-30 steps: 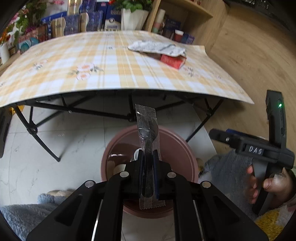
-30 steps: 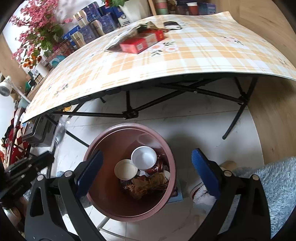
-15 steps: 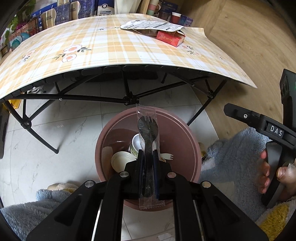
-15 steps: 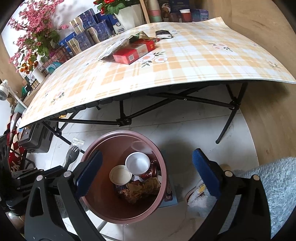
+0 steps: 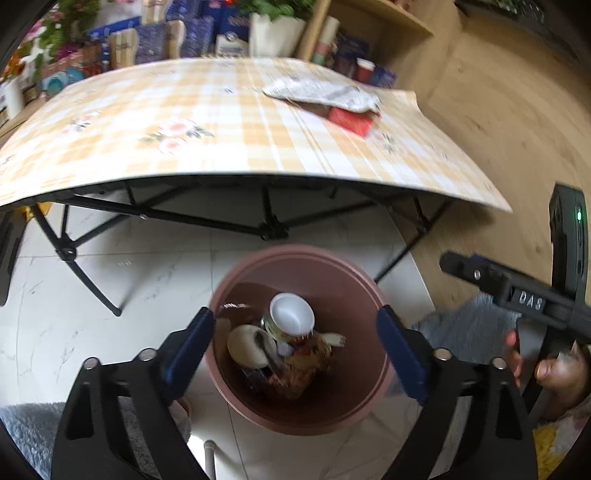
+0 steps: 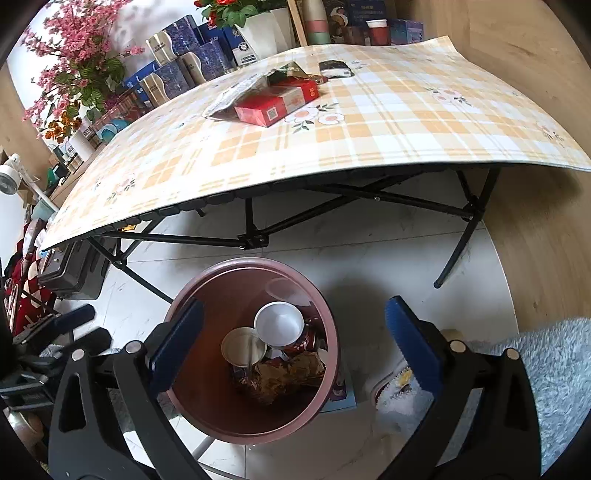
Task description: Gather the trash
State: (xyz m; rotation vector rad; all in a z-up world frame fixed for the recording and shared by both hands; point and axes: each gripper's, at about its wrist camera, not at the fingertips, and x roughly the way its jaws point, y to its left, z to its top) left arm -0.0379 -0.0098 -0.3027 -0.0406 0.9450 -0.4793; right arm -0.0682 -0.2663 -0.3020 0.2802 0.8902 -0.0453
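A brown round bin (image 5: 295,254) stands on the floor by the table, holding paper cups (image 5: 291,314), crumpled wrappers and a dark utensil shape (image 5: 267,350). My left gripper (image 5: 295,343) hovers over it; its jaws are opening and nothing is between them. My right gripper (image 6: 293,343) also hangs above the bin (image 6: 251,264), open and empty. On the table lie a red box (image 6: 277,103), a silver wrapper (image 6: 236,92) and a small black packet (image 6: 334,68). The box (image 5: 349,120) and wrapper (image 5: 321,92) also show in the left wrist view.
The folding table (image 6: 388,122) has a checked cloth and black crossed legs (image 6: 255,240) just behind the bin. Boxes and flower pots (image 6: 258,33) line its far side. A grey rug (image 6: 554,369) lies at the right, a black case (image 6: 74,269) at the left.
The left gripper's jaws have spread wide and the wrapped fork they held is gone from between them, down in the bin. The right gripper has hardly moved.
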